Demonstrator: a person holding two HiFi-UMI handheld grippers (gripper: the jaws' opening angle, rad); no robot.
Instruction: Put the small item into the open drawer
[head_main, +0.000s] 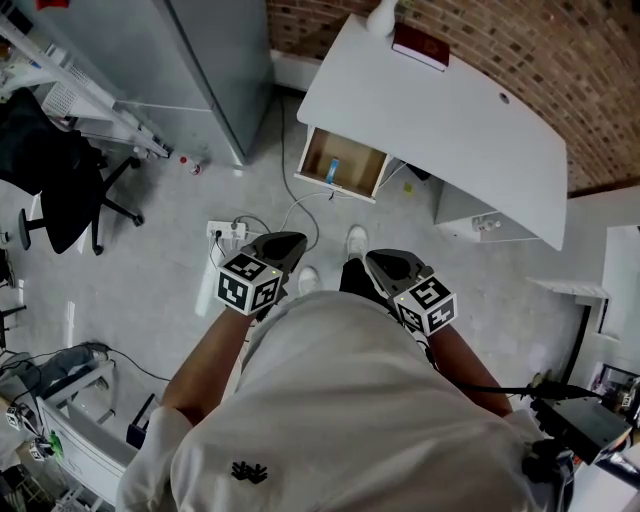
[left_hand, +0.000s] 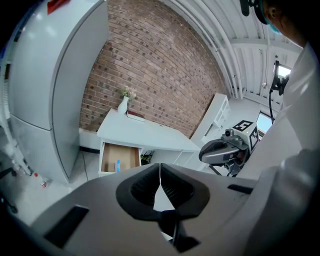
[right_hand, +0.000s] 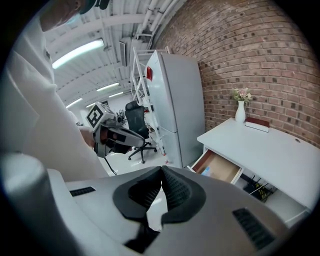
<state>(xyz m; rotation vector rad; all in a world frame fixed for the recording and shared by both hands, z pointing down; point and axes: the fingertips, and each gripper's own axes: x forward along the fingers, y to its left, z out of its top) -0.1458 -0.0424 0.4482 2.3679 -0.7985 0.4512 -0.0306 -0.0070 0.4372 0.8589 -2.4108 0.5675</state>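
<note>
The white desk (head_main: 450, 110) has one open wooden drawer (head_main: 357, 163) at its left end, and a small blue item (head_main: 332, 170) lies inside it. I stand a few steps back from the desk. My left gripper (head_main: 289, 243) and right gripper (head_main: 379, 261) are held close to my body, both pointing toward the drawer. In the left gripper view the jaws (left_hand: 160, 173) meet with nothing between them, and the drawer (left_hand: 128, 156) and blue item (left_hand: 118, 165) show beyond. The right gripper (right_hand: 161, 175) is likewise shut and empty, with the drawer (right_hand: 226, 170) ahead.
A red book (head_main: 420, 45) and a white vase (head_main: 381, 15) sit on the desk's far end. A grey refrigerator (head_main: 215, 60) stands left of the desk. A black office chair (head_main: 60, 180) is at the left, and a power strip (head_main: 228, 230) with cables lies on the floor.
</note>
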